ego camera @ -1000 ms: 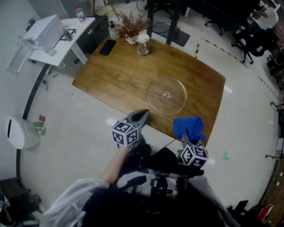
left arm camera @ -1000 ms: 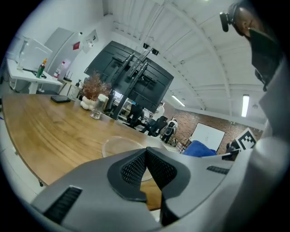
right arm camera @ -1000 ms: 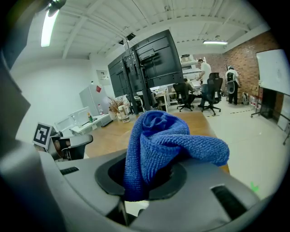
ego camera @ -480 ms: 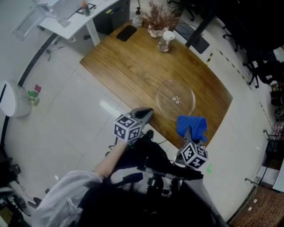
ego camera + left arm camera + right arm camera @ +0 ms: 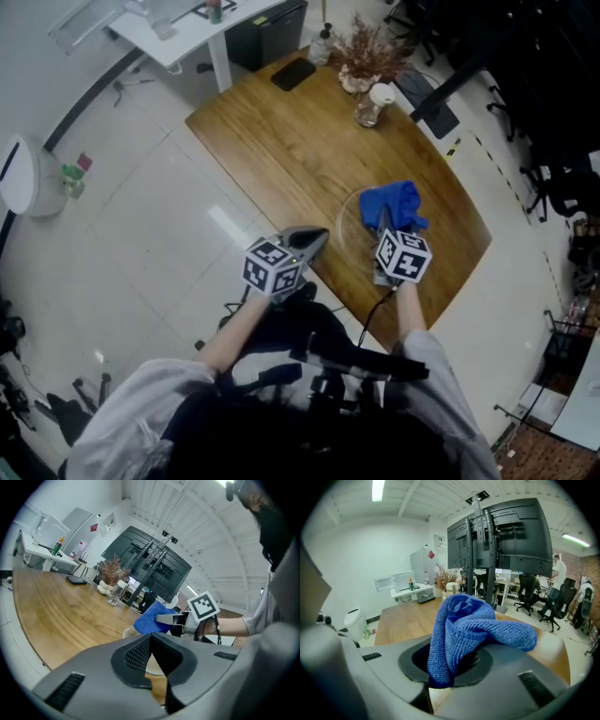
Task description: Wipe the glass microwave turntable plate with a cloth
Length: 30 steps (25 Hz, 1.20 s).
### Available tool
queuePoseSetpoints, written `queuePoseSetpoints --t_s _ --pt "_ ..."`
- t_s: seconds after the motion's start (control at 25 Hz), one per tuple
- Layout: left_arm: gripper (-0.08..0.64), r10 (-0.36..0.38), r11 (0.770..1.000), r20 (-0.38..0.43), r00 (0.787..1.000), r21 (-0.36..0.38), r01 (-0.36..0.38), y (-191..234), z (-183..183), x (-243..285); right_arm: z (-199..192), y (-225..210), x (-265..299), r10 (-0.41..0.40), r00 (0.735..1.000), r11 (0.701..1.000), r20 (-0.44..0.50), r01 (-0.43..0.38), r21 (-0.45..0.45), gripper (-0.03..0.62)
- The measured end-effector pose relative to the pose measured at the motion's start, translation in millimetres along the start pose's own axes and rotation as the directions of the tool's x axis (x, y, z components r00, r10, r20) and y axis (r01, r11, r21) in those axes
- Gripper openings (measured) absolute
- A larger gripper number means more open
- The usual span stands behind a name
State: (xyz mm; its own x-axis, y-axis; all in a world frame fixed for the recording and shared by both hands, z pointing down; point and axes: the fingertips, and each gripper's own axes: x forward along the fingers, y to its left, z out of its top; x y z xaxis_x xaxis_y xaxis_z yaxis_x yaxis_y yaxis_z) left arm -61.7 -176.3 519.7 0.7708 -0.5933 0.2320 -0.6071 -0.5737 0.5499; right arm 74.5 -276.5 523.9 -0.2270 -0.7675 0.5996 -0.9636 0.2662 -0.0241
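The clear glass turntable plate point(image 5: 352, 234) lies on the wooden table point(image 5: 281, 131) near its front right edge. My right gripper point(image 5: 383, 223) is shut on a bunched blue cloth point(image 5: 394, 202) and holds it over the plate; whether the cloth touches the glass I cannot tell. In the right gripper view the blue cloth point(image 5: 464, 625) fills the shut jaws of the right gripper point(image 5: 452, 665). My left gripper point(image 5: 311, 236) hovers at the table's front edge, left of the plate, shut and with nothing in it. The left gripper view shows the left gripper point(image 5: 151, 637), the plate point(image 5: 129, 631) and the cloth point(image 5: 151, 619) beyond.
At the table's far end stand a glass jar point(image 5: 367, 111), a vase of dried twigs point(image 5: 370, 54) and a black phone point(image 5: 292, 73). A white side table point(image 5: 202, 23) stands past the far corner. A white bin point(image 5: 21, 173) sits on the floor at left.
My right gripper has carried the blue cloth forward from the table's front edge to above the plate. The left gripper has stayed by the front edge. The head view has shifted.
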Motion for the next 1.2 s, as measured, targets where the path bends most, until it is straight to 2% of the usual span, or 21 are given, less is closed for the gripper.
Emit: queuePoseSetpoints --t_s 0.12,0.24,0.4,0.56,0.76,0.88,1.0,1.2 --pt "-0.001 0.008 1.0 0.009 1.0 -0.001 -0.008 4 6 1 -7 -6 34 -0.046 0.996 0.997 -0.073 0.042 -0.063 0.078" --pt "0.0 0.017 1.0 0.006 1.0 -0.004 -0.016 5 6 0 -24 -7 36 -0.073 0.991 0.997 -0.112 0.071 -0.018 0.078" --pt "0.0 0.03 1.0 -0.012 0.999 -0.01 -0.03 12 1 0 -44 6 13 0.007 0.995 0.994 -0.096 0.004 0.111 0.078" --pt "0.0 0.025 1.0 -0.038 0.999 -0.017 -0.026 16 -4 9 -74 17 -14 0.063 0.992 0.985 -0.108 -0.044 0.169 0.078" --pt "0.0 0.003 1.0 -0.059 0.998 -0.011 -0.004 13 -5 27 -99 33 -47 0.102 0.987 0.981 -0.126 -0.078 0.18 0.078" --pt "0.0 -0.008 1.0 -0.077 0.997 -0.009 0.007 10 -6 40 -107 38 -57 0.12 0.982 0.986 -0.143 -0.102 0.13 0.078" --pt "0.0 -0.022 1.0 -0.092 0.996 -0.002 0.022 4 -7 52 -99 28 -57 0.118 0.984 0.99 -0.133 -0.106 0.095 0.078" --pt "0.0 -0.031 0.999 -0.11 0.993 0.009 0.032 -2 -8 62 -44 -19 -33 0.055 0.998 0.993 -0.031 -0.051 0.106 0.078"
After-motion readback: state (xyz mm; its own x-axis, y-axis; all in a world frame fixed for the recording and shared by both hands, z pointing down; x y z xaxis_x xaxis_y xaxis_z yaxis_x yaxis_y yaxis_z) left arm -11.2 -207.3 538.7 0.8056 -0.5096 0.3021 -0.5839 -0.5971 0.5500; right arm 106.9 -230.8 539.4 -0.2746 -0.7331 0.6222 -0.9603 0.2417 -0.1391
